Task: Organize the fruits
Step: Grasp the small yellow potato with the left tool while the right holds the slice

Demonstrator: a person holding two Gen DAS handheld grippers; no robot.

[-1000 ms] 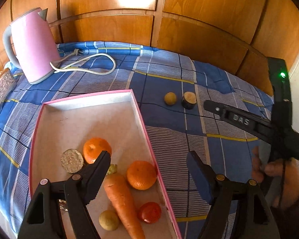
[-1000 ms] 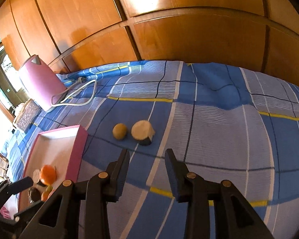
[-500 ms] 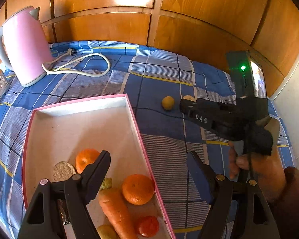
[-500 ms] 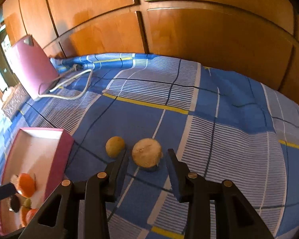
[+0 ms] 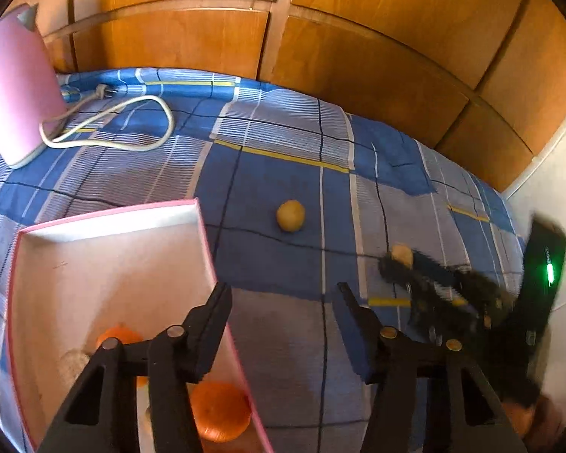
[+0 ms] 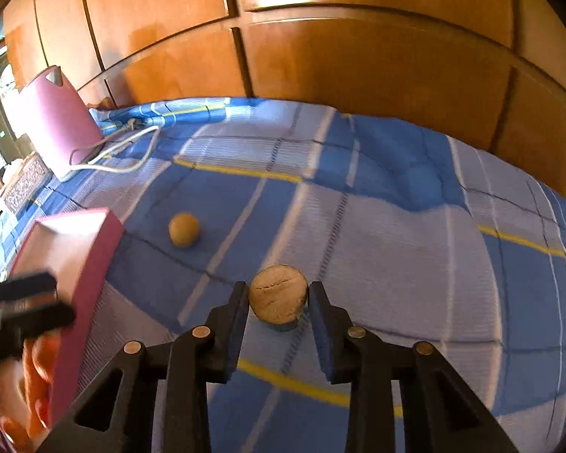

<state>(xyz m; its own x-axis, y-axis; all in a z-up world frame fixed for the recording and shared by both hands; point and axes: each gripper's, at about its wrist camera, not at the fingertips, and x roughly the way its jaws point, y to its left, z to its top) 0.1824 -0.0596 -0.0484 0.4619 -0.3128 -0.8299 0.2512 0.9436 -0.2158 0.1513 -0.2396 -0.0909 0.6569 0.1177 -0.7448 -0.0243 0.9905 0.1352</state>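
Note:
A pink-rimmed box lies on the blue plaid cloth and holds oranges; it also shows in the right wrist view. A small yellow round fruit lies on the cloth right of the box, also in the right wrist view. My right gripper has its jaws on both sides of a tan, cut-faced round fruit, touching or nearly so, and the fruit looks raised off the cloth. My left gripper is open and empty over the box's right rim.
A pink kettle with a white cord stands at the back left. Wooden panels rise behind the cloth. A white wall is at the right. The right gripper's blurred body is right of my left gripper.
My right gripper has closed in around the tan fruit and moved with it to the right and nearer. The left wrist view has shifted right, off most of the box's fruit.

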